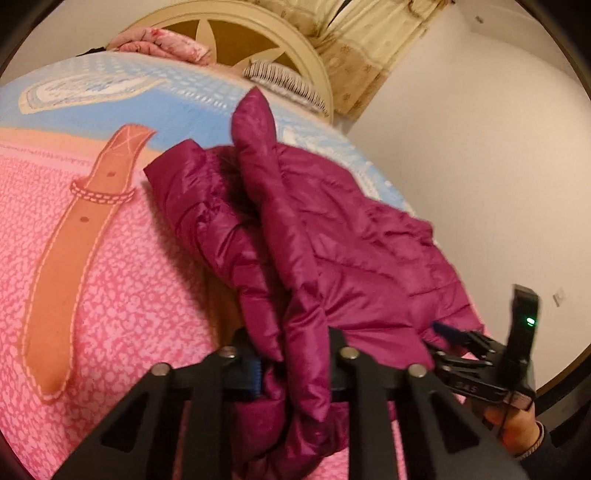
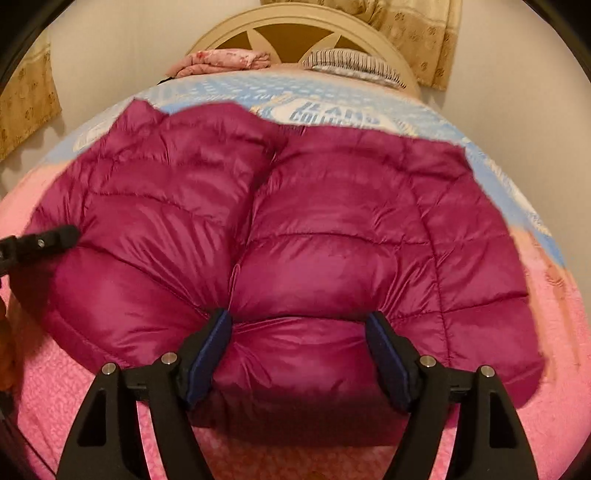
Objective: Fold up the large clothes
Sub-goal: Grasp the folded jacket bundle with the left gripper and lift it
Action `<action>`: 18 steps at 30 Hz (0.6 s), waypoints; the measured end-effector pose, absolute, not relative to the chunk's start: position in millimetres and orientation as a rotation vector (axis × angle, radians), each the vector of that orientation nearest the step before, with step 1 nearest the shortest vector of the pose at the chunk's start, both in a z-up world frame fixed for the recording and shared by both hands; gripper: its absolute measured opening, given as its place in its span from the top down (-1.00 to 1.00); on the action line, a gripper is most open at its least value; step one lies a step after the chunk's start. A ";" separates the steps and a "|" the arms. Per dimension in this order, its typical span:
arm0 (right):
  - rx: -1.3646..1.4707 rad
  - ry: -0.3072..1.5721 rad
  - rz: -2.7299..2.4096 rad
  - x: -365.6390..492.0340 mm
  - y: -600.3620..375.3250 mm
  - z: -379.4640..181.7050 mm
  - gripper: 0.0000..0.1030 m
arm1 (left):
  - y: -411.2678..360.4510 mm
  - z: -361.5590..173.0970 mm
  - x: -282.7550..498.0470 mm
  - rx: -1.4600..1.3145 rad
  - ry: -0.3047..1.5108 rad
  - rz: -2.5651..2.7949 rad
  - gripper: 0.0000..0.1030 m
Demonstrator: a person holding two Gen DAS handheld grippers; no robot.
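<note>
A magenta quilted puffer jacket (image 1: pixel 332 240) lies on a bed with a pink and blue blanket (image 1: pixel 92 277). My left gripper (image 1: pixel 295 365) is closed on a fold of the jacket's near edge, and the fabric bulges up between its fingers. In the right wrist view the jacket (image 2: pixel 295 221) fills the frame, spread wide. My right gripper (image 2: pixel 299 354) has its fingers wide apart with a bulge of jacket between them; the blue pads (image 2: pixel 207 362) press its sides. The right gripper also shows in the left wrist view (image 1: pixel 465 350), at the jacket's right edge.
The cream headboard (image 2: pixel 295 22) stands at the far end, with a pink folded cloth (image 2: pixel 221 61) and a striped pillow (image 2: pixel 351 64) before it. Curtains (image 2: pixel 417 33) hang behind. The bed's right edge drops to a white wall (image 1: pixel 480 166).
</note>
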State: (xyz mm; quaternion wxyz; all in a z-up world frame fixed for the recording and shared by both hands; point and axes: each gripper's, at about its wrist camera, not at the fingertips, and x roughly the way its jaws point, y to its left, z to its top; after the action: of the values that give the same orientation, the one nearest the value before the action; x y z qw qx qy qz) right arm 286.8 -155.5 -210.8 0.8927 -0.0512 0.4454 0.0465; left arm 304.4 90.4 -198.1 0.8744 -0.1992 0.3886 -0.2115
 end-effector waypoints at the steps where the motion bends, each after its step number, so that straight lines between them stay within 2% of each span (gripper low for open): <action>1: -0.095 0.942 0.097 289.3 -155.7 -210.5 -0.48 | 92.6 -196.3 300.5 -0.431 0.803 -0.452 0.67; 7: -0.104 0.973 0.123 273.6 -147.3 -203.2 -0.48 | 110.1 -159.5 262.4 -0.519 0.721 -0.551 0.71; 14: -0.120 0.981 0.342 225.7 -84.3 -198.3 -0.48 | 118.6 -89.0 209.4 -0.462 0.596 -0.585 0.71; 18: -0.090 0.961 0.512 212.4 -57.5 -195.5 -0.48 | 93.5 -61.6 205.9 -0.387 0.590 -0.605 0.72</action>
State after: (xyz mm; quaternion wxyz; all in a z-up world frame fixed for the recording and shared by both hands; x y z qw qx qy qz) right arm 212.4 -57.5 -195.5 0.8545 -0.0427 0.4570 0.2433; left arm 205.9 93.5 -61.6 0.8940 -0.1867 0.2843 -0.2917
